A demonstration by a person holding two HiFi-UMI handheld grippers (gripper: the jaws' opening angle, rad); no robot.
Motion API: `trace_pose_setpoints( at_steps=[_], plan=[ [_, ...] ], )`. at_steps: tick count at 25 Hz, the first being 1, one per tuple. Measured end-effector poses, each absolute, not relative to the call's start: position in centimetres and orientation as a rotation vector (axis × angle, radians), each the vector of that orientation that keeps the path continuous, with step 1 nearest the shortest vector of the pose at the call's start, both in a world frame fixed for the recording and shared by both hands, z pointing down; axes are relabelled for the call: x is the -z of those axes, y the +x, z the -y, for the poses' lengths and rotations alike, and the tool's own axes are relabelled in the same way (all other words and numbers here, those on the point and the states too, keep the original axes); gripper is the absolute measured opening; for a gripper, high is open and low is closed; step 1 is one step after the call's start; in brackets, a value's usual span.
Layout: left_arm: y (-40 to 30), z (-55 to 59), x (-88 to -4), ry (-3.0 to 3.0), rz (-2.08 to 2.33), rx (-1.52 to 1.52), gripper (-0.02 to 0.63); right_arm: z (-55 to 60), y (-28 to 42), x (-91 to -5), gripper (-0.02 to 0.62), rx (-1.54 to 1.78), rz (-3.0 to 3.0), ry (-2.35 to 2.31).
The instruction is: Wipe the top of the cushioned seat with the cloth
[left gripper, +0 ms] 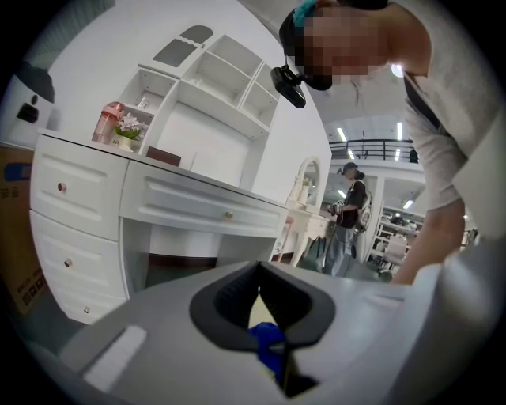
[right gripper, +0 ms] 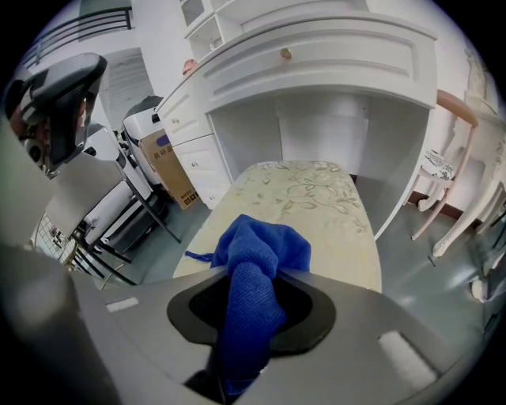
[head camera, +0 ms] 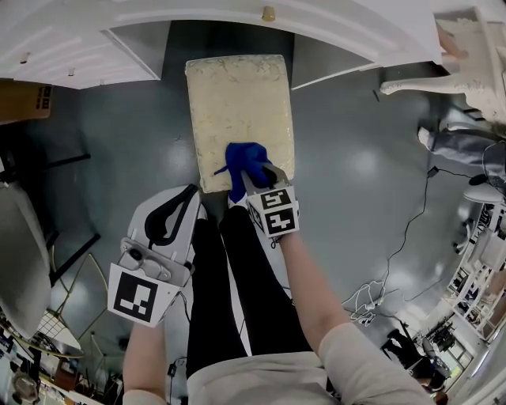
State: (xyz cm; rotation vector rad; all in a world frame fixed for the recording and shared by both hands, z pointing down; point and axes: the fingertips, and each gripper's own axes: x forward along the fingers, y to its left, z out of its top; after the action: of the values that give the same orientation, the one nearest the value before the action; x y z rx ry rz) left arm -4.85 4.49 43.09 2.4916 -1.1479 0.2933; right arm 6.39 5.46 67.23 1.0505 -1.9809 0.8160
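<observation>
The cushioned seat (head camera: 237,111) is a cream, flower-patterned rectangle on the grey floor, half under a white dressing table. My right gripper (head camera: 254,176) is shut on a blue cloth (head camera: 247,162) at the seat's near edge, right of middle. In the right gripper view the cloth (right gripper: 257,245) bunches out between the jaws of my right gripper (right gripper: 249,277) and hangs over the seat (right gripper: 316,198). My left gripper (head camera: 190,190) is held left of the seat's near corner, away from it. Its jaws meet with nothing between them (left gripper: 259,273); a bit of blue cloth (left gripper: 265,336) shows beyond them.
The white dressing table (head camera: 237,20) with drawers stands over the seat's far end. A cardboard box (head camera: 24,99) and black frames (head camera: 71,237) are at left, a white chair (head camera: 466,63) and floor cables (head camera: 371,297) at right. The person's black-clad legs (head camera: 229,300) stand below the seat.
</observation>
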Motion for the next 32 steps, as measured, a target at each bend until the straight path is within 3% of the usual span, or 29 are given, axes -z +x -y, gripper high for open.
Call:
trace_pose_setpoints(
  at_steps=[17,32],
  plan=[
    [-9.6,-6.9,-42.2,2.522,1.090,-0.298,0.000,-7.2,0.0,-66.3,0.103,-0.883,1.972,1.068],
    [-6.3,-6.6,-33.5,2.616,0.984,-0.262,0.000,-5.9,1.9,-48.7,0.101,-0.872,2.148,1.292]
  ],
)
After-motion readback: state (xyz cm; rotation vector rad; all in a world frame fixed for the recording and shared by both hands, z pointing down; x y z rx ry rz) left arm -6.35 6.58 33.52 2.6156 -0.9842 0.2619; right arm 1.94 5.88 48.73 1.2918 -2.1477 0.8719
